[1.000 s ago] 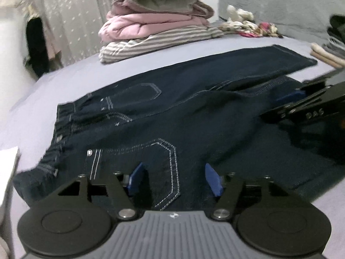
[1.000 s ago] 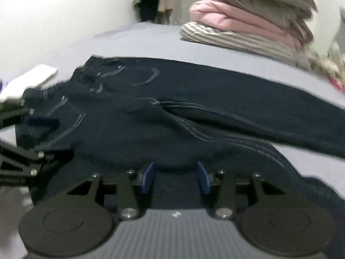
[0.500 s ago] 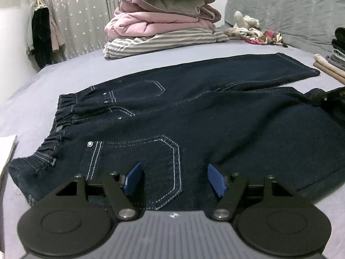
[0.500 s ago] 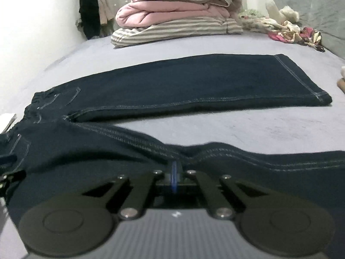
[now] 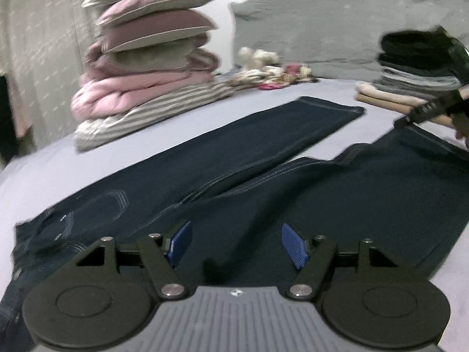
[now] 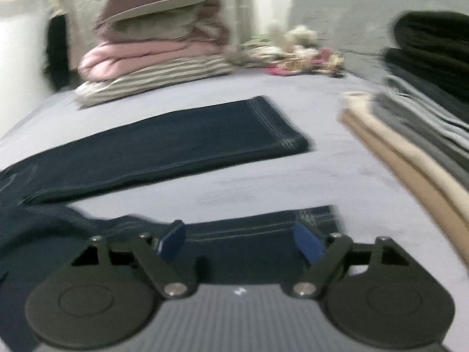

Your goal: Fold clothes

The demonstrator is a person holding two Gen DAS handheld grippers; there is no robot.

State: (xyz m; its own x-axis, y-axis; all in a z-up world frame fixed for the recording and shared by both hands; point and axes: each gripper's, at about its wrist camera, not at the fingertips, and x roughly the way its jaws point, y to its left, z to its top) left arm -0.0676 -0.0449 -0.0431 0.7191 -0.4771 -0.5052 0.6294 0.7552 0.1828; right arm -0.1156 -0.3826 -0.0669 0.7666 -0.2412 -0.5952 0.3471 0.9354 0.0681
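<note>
A: Where are the jeans (image 5: 263, 158) rel. to the pillow stack (image 5: 146, 55)?
B: Spread flat on the bed (image 5: 88, 158), in front of the stack. Dark denim, pale stitching. Far leg runs toward the stack side, hem flat (image 6: 278, 129). Near leg lies closer to both cams, its hem (image 6: 316, 214) just ahead of the right hand-held gripper (image 6: 240, 242). The legs splay in a V w/ bare sheet between. Waist and back pocket (image 5: 111, 205) sit on the left in the left-wrist view.

A: Left hand-held gripper (image 5: 236, 248)?
B: Blue pads apart, nothing pinched. Hangs over the seat/upper-leg area of the jeans. Can't tell if the tips touch the cloth.

A: Right one?
B: Jaws opening, pads already wide. Near-leg hem shows in the gap below them, but the pads aren't pressing on it. In the left-wrist view it appears at the right edge (image 5: 431, 108), over the near-leg end. Frame blurred.

A: Other stuff, rel. to the stack?
B: Stack sits on a striped folded blanket (image 5: 146, 114). Right of it, a small jumble of light and pink fabric (image 5: 269, 73). Further right, a pile of folded clothes (image 6: 416, 111): beige at the bottom, grey and black above. Grey cushion (image 5: 322, 20) behind. Curtain (image 5: 38, 58) left of the stack.
</note>
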